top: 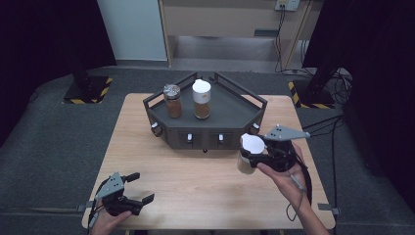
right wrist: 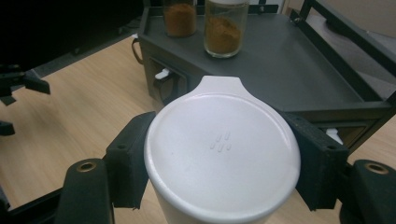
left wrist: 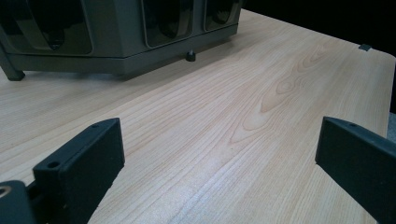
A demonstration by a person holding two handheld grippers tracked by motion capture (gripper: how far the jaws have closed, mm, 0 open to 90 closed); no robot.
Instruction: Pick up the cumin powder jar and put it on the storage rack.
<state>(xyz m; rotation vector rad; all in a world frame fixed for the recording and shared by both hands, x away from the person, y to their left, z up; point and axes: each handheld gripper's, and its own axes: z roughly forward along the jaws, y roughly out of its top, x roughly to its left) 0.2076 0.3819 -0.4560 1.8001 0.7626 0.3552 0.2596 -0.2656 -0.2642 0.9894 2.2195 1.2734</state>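
So two spice jars [top: 186,100] already sit on the rack [top: 230,115]; right gripper [top: 254,152] jaws clamped on the white-lidded jar [right wrist: 223,149], lifted at the rack's 5 o'clock. Left gripper [top: 132,188] jaws apart, idle over the counter [top: 195,181].

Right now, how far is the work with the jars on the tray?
Done: two jars, one metal-lidded and one white-lidded, stand on the dark tray. In hand: the right gripper is shut on a third white-lidded jar, held above the table beside the tray. Left: probably setting it on the tray. The left gripper waits open.
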